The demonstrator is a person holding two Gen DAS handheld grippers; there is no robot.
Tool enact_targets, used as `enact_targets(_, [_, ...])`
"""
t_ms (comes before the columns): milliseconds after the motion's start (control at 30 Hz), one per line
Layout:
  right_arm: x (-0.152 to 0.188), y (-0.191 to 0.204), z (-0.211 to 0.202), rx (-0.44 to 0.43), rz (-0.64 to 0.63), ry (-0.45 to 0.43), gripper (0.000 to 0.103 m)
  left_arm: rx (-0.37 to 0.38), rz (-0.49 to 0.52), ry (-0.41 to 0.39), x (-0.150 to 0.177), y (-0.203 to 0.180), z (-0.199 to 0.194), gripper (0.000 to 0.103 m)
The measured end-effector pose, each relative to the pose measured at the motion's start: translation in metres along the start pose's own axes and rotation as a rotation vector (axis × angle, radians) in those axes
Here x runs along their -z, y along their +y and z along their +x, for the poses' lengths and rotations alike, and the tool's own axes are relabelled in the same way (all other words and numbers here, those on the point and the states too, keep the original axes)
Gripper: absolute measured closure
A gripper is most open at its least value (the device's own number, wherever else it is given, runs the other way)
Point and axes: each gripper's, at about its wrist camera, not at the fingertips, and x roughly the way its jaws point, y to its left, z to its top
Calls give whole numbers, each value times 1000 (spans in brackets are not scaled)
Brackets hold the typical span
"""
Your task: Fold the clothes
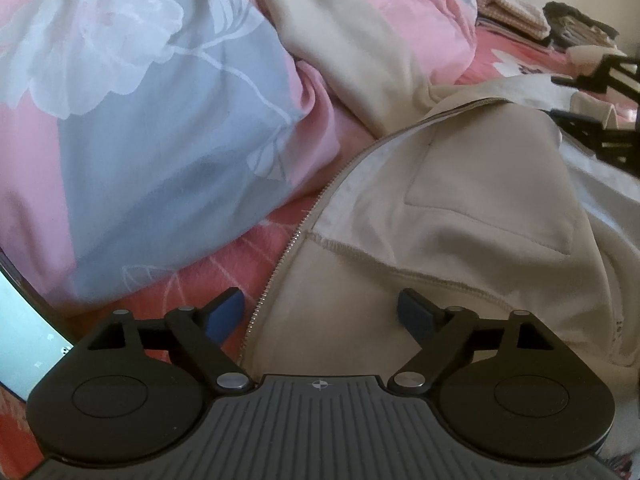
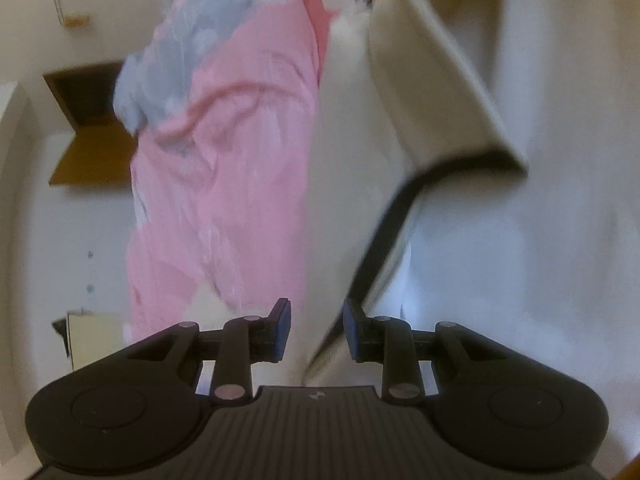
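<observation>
Left gripper (image 1: 320,314) is seen with jaws spread wide over the beige zip jacket (image 1: 460,216), nothing pinched; the zipper edge (image 1: 296,240) runs up between the pads, nearer the left pad. To its left, the pink-and-grey floral duvet (image 1: 140,120) is bunched on the bed; ahead and right, the jacket lies spread, presumably for squaring before folding. Right gripper (image 2: 316,330) is noted with jaws narrowed around a dark-trimmed jacket edge (image 2: 384,236); whether the pads actually press the cloth cannot be told. The panel beyond it appears lifted, likely held up for folding over.
</observation>
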Motion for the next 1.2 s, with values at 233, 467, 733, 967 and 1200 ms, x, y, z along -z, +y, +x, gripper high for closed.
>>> enact_targets(233, [17,3,16,8,1,100,61,23,-11,-1,0,-2,-2,30])
enact_targets(467, [10,3,28,30,13,75,60,42,-15,-23,2,-4,-9,48])
enact_targets(733, [11,-10,29,39,103,20,61,66,-4,-37,4,-5,-12,55])
enact_targets(967, [2,-11,26,69,95,-52,61,83,-17,-48,8,-4,-12,65])
enact_targets(1200, [-2,-5,25,55,24,-100,94,95,-2,-82,11,-7,-24,88])
